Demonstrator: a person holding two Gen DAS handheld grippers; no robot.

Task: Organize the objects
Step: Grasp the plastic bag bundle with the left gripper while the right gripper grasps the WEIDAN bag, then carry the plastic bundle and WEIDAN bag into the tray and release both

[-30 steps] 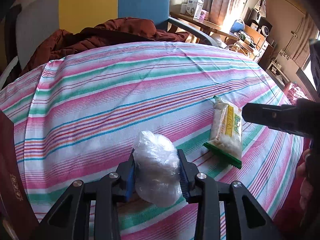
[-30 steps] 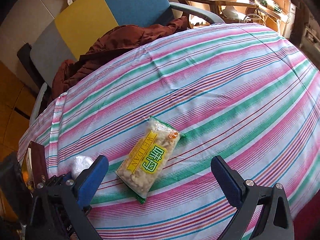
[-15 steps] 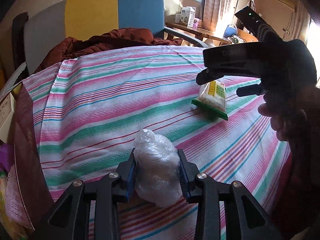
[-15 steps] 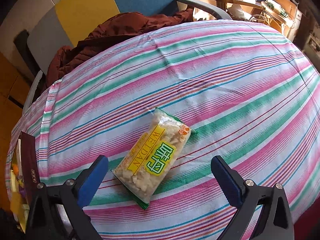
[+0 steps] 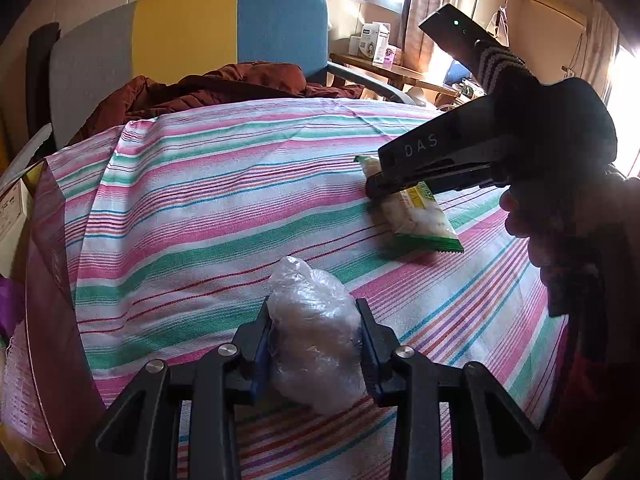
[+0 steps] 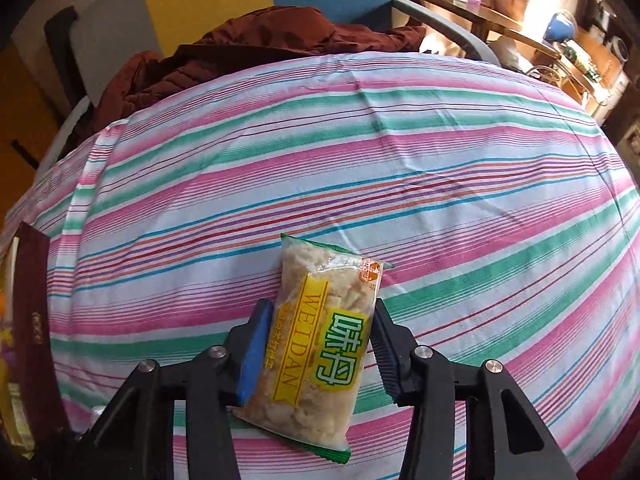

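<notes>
Two grippers work over a striped tablecloth [image 6: 440, 168]. The left gripper [image 5: 314, 344] is clamped on a crumpled clear plastic bag [image 5: 316, 332], contents unclear, held just above the cloth. The right gripper [image 6: 320, 348] has its fingers closed against both sides of a snack packet [image 6: 320, 336] of pale pieces lying on the cloth. A dark red box [image 5: 48, 280] stands at the left edge.

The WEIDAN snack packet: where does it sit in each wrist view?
Left wrist: snack packet right of centre on the striped cloth, partly under the right tool.
Right wrist: bottom centre, between that tool's pads.
Shared landmark: maroon jacket on the chair.
</notes>
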